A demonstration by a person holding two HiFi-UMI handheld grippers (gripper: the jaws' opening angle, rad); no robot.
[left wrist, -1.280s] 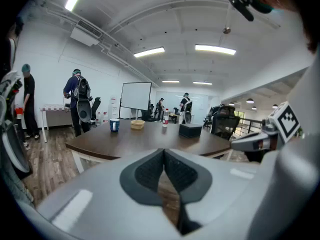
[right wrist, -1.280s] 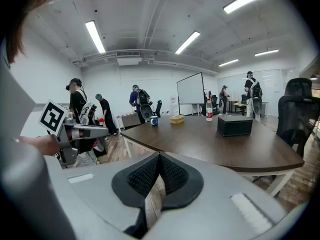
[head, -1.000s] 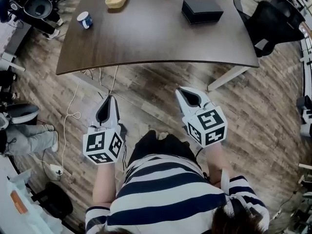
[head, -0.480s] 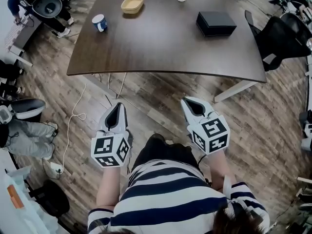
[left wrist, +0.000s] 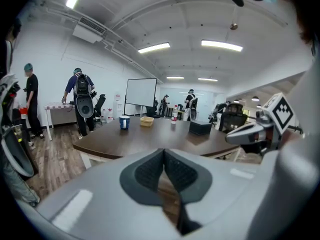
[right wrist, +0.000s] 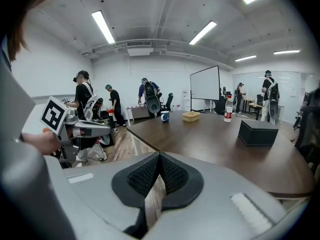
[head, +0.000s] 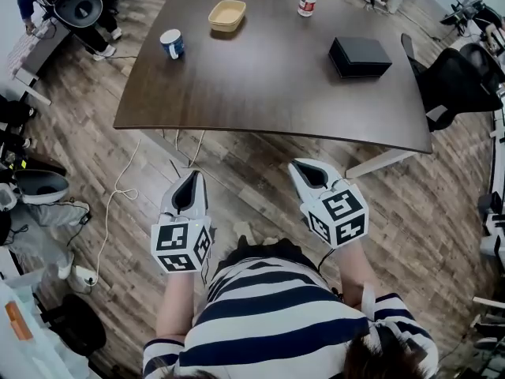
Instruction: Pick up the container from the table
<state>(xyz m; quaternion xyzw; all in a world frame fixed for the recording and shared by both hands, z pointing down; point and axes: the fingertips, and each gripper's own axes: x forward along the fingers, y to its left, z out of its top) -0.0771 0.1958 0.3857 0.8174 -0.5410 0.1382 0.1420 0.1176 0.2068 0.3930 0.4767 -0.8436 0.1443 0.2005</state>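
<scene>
The container [head: 227, 14], a shallow tan tray, sits at the far side of the dark wooden table [head: 268, 93]; it also shows in the left gripper view [left wrist: 146, 120] and the right gripper view [right wrist: 191, 116]. Both grippers hang over the floor, short of the table's near edge and well apart from the container. My left gripper [head: 192, 181] is shut with nothing in it, its pads meeting at the tips [left wrist: 164, 151]. My right gripper [head: 304, 166] is likewise shut and empty [right wrist: 159, 155].
On the table also stand a blue-and-white mug [head: 171, 43], a bottle [head: 307, 2] and a black box [head: 360, 56]. A black office chair [head: 458, 85] stands at the table's right end. Cables [head: 118, 196] trail on the floor at left. People stand at the room's far side [right wrist: 112, 109].
The table has come nearer and sits lower in the head view, with the bottle now fully shown. Both grippers have advanced toward the table's near edge, still shut.
</scene>
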